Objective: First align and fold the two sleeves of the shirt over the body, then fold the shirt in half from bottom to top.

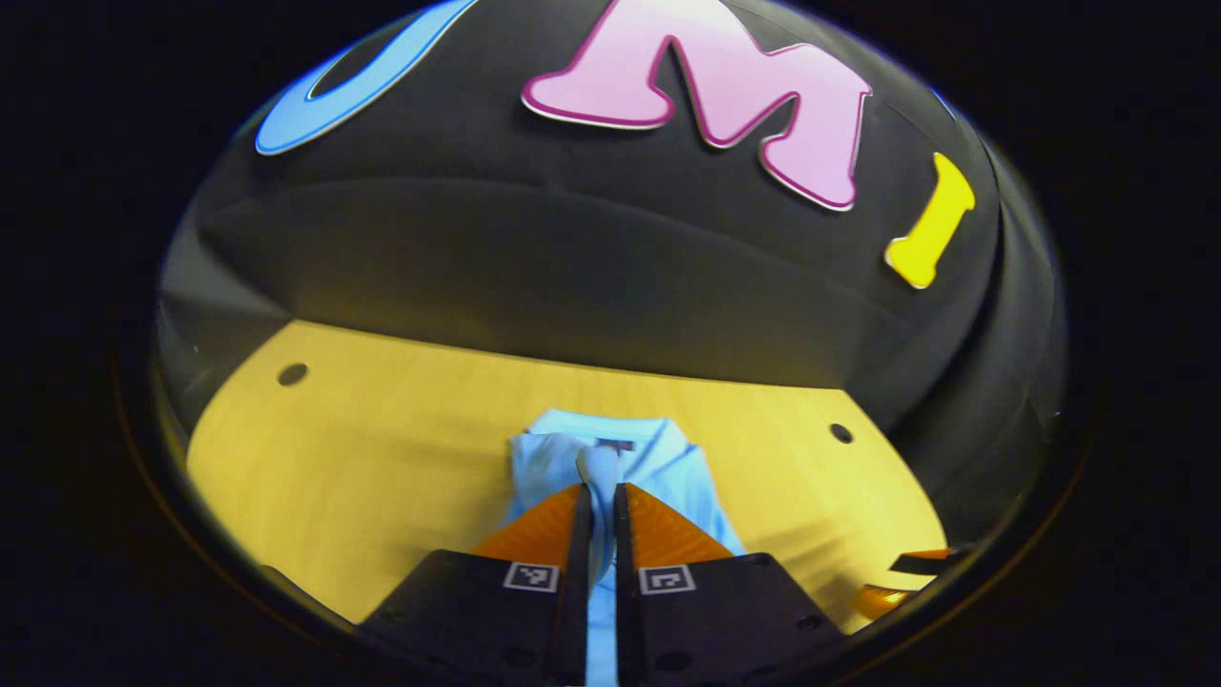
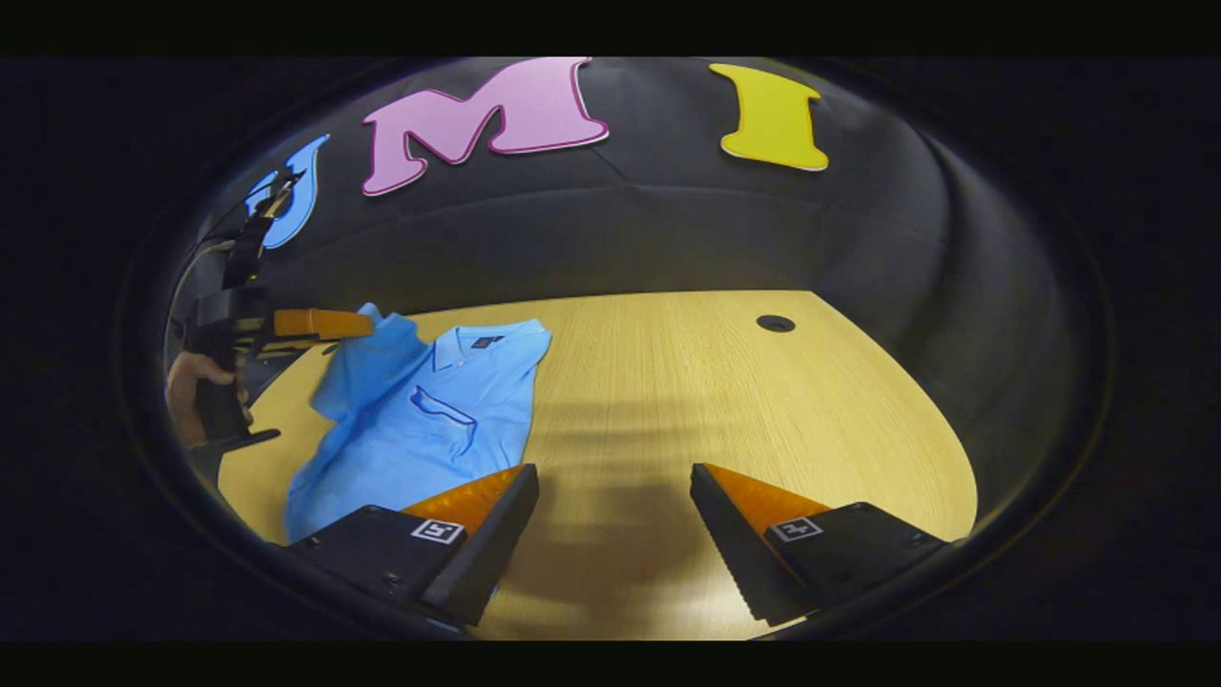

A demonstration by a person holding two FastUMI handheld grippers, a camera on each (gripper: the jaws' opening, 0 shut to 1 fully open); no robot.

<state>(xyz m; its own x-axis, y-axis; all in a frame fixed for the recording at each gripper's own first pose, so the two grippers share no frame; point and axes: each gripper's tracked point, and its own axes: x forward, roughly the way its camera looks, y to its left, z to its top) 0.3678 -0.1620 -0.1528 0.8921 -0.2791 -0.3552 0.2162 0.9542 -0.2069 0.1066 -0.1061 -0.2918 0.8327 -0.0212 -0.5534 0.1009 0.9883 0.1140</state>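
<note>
A light blue polo shirt (image 2: 429, 410) lies face up on the wooden table (image 2: 668, 382), with its collar toward the far wall. In the right gripper view, my left gripper (image 2: 358, 326), held by a hand (image 2: 191, 382), is at the shirt's left sleeve and lifts that sleeve off the table. In the left gripper view, that gripper (image 1: 601, 496) is shut on a bunch of the blue fabric (image 1: 610, 458), which runs up between its fingers. My right gripper (image 2: 610, 487) hovers open over bare table, just right of the shirt's lower hem.
The table has round cable holes (image 2: 775, 322) (image 1: 292, 374) (image 1: 840, 432) near its far edge. The black cloth wall closes the booth behind the table. Bare wood lies to the right of the shirt.
</note>
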